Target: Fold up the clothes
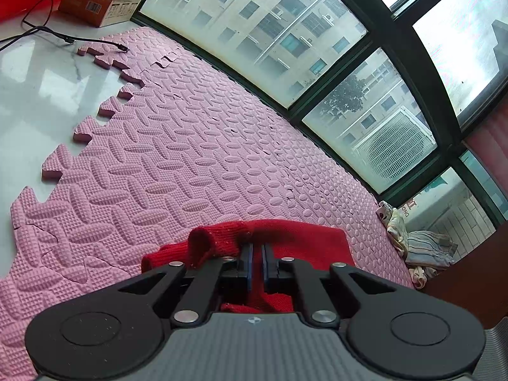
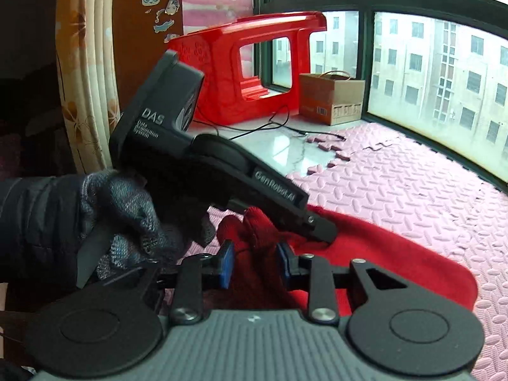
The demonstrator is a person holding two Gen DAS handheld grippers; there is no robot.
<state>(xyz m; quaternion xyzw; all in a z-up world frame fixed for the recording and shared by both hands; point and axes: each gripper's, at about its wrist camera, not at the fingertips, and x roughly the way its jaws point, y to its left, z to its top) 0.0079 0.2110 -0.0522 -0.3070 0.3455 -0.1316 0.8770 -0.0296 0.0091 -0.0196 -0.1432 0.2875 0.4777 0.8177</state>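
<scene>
A cardboard box (image 2: 331, 96) stands on the marble sill beside a tipped red plastic stool (image 2: 241, 70); its contents cannot be made out. A red knitted garment (image 2: 381, 254) lies on the pink foam mat (image 2: 412, 184), spreading away toward the right in the right wrist view. The left gripper (image 1: 257, 250), held by a gloved hand (image 2: 127, 216), is clamped on a bunched edge. The right gripper (image 2: 255, 262), part closed, has fabric between its blue pads.

Right claw (image 2: 255, 263) around bunched red sweater (image 2: 381, 254), left claw (image 2: 320, 230) pinching it, pink mat (image 2: 412, 184)
</scene>
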